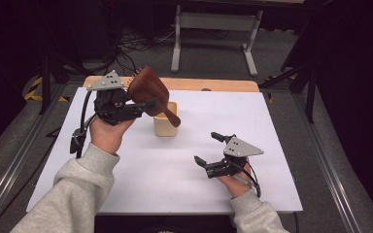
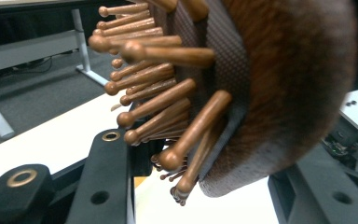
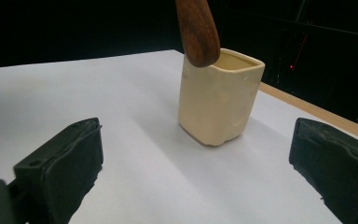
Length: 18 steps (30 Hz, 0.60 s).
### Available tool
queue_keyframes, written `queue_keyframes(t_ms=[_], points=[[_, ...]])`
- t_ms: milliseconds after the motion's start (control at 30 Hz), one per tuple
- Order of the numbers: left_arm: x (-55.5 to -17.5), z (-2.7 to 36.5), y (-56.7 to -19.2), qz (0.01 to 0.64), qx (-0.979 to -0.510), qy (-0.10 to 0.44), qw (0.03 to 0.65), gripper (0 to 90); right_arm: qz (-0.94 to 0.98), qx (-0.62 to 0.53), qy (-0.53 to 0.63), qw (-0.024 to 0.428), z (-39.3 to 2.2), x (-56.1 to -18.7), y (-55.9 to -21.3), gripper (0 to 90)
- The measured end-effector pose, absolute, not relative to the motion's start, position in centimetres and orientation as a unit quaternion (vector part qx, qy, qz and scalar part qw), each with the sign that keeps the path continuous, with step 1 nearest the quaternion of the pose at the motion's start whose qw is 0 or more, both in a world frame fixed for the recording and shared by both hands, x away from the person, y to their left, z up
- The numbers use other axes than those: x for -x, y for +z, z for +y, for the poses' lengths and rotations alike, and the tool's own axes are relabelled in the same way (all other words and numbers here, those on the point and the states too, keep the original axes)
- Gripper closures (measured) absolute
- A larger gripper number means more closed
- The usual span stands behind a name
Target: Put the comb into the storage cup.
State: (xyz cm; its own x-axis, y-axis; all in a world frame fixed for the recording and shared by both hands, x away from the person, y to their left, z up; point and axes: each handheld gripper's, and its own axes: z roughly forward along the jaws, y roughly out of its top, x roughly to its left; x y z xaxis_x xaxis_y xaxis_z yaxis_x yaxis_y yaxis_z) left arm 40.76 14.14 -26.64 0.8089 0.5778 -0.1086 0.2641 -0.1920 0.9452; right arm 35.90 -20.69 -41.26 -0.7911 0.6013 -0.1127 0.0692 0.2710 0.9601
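Wooden hairbrush (image 1: 148, 88), dark brown with round-tipped wooden pins (image 2: 168, 100), is clamped by its head in the left gripper (image 1: 141, 104), whose jaws sit tight on either side of it. It's held up in the air just above the cream cup (image 1: 166, 124), handle slanting down so the tip hangs over the cup's rim. No brand, label or writing that I can read on the brush, the cup or the grippers.

Right gripper (image 1: 207, 148) is down near the front of the desk (image 1: 141, 179), some way from the cup, jaws spread wide with nothing between them, pointed at the cup.

Desk top is covered in a plain white sheet, with a strip of light wood showing at the far edge behind the cup. Beyond that it's a dark room with grey carpet, a tangle of cables and the grey legs of another desk (image 1: 216, 36).
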Motion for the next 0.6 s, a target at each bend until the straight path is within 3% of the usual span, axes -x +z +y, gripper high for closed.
queue_keyframes(t_ms=[600], points=[[-43.0,14.4,-26.7,0.315,-0.748,0.163,0.561,56.8,0.758,-0.224,0.565,0.237,-20.9,-35.9,-41.2,3.4]])
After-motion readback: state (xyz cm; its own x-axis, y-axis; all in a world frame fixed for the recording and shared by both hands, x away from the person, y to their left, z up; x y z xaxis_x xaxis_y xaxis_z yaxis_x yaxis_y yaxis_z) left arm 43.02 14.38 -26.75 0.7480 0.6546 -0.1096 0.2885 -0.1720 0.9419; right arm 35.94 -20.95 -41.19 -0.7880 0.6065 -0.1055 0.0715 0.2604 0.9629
